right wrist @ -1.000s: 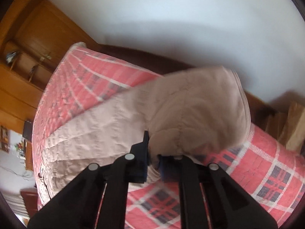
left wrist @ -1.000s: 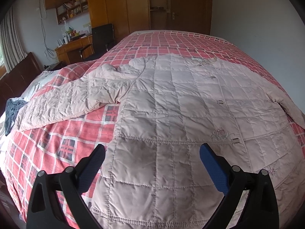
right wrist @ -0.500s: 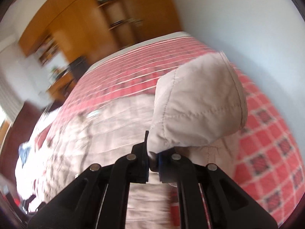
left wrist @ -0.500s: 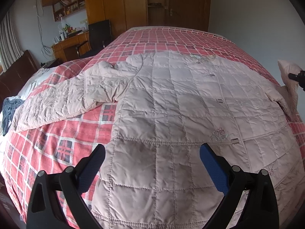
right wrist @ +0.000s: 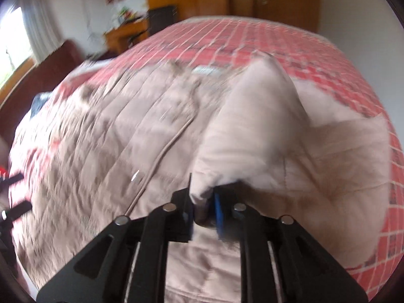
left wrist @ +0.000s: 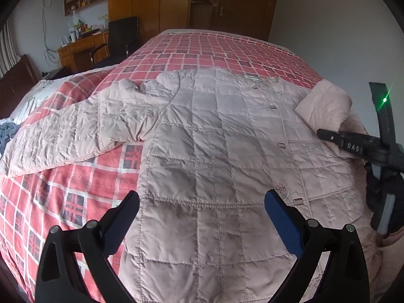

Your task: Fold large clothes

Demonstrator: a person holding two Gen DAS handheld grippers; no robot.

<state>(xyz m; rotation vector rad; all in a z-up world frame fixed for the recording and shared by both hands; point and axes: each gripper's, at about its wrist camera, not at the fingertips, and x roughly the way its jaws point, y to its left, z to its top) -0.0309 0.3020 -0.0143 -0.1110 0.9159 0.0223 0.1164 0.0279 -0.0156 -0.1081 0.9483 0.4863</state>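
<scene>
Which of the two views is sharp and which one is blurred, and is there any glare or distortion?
Left wrist view: sharp; the quilted jacket and plaid bedspread bulge from fisheye distortion, and a green flare sits by the right gripper. Right wrist view: motion blur smears the jacket stitching, while the sleeve cuff in the gripper's fingers reads clearer.

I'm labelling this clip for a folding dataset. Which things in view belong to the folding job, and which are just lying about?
Part of the job:
- pink quilted jacket spread on the bed
- its sleeve, pinched in the right gripper
- left gripper, open above the hem

Just lying about:
- plaid bedspread
- blue-grey cloth
- desk
- black chair
</scene>
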